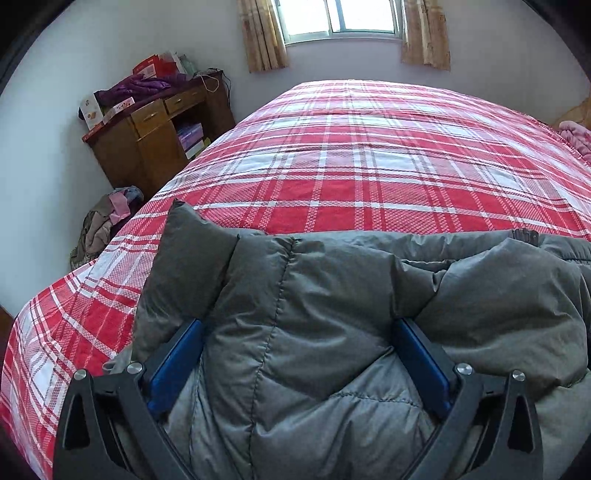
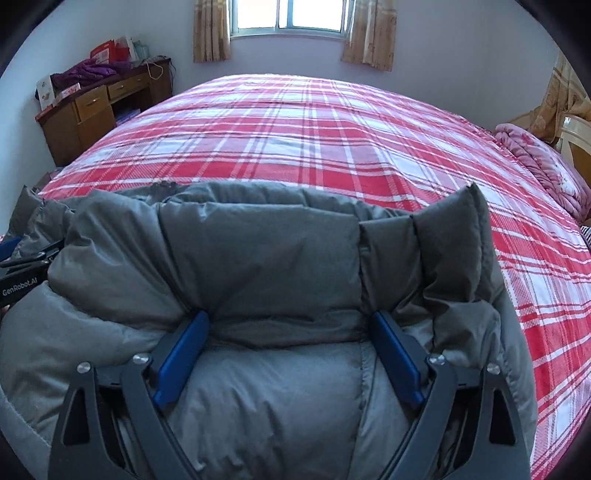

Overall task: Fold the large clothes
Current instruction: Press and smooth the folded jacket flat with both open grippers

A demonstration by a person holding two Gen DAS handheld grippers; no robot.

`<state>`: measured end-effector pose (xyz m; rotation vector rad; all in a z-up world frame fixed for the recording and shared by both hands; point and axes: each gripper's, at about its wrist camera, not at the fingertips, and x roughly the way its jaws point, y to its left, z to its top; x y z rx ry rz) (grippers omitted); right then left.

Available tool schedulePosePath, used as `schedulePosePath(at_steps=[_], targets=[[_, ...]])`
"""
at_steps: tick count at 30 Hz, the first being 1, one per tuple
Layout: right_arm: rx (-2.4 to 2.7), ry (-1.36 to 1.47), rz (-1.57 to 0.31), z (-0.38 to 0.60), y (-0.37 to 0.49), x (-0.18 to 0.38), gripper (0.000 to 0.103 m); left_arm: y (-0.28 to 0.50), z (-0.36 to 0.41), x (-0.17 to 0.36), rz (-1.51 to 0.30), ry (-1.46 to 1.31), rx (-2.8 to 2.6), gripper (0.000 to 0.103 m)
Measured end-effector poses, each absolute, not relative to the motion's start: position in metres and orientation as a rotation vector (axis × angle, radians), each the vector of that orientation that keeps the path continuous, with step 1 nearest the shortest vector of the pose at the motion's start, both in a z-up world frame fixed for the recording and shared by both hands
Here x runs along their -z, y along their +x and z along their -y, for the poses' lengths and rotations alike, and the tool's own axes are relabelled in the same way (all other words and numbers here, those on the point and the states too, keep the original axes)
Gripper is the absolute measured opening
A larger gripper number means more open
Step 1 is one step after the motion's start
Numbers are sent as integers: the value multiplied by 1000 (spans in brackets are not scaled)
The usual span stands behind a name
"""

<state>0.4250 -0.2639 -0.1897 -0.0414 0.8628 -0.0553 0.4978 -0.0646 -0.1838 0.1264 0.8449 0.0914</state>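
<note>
We hold a grey padded jacket [image 1: 317,332] at the near edge of the bed [image 1: 369,155], which is covered in a red and white checked spread. Our left tool [image 1: 299,332] points down onto the jacket's left part with its two blue fingers [image 1: 173,365] spread wide; a thick fold of padding bulges up between them, and we cannot tell whether the pads press on it. Our right tool [image 2: 291,328] stands the same way on the jacket's right part, its blue fingers [image 2: 399,354] wide apart with the puffy cloth filling the gap between them. In the right wrist view the left tool shows at the left edge, lying against the jacket. The jacket's far edge stands up in soft ridges, with a raised corner at each end. Beyond the bed there is a wooden desk [image 1: 147,136] in the left corner with a purple garment [image 1: 136,86] piled on it, and a window [image 2: 288,18] with beige curtains [image 2: 369,37]. A pink blanket [image 2: 535,162] lies at the right side of the bed.
</note>
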Motion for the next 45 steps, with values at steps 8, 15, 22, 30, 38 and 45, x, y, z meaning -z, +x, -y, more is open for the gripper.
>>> schedulePosePath(at_steps=[8, 15, 22, 30, 38, 45], targets=[[70, -55, -874, 261, 428, 192, 92, 499, 65, 185, -846, 129, -93, 102], [81, -79, -902, 259, 428, 185, 91, 466, 53, 137, -830, 83, -66, 102], [41, -26, -730, 211, 369, 135, 90, 412, 26, 128, -724, 125, -118, 102], [46, -117, -807, 183, 379, 181, 92, 420, 1, 179, -807, 35, -170, 102], [67, -149, -840, 180, 391, 192, 96, 427, -5, 186, -836, -14, -156, 102], [72, -154, -851, 178, 393, 195, 98, 426, -1, 184, -834, 26, -179, 102]])
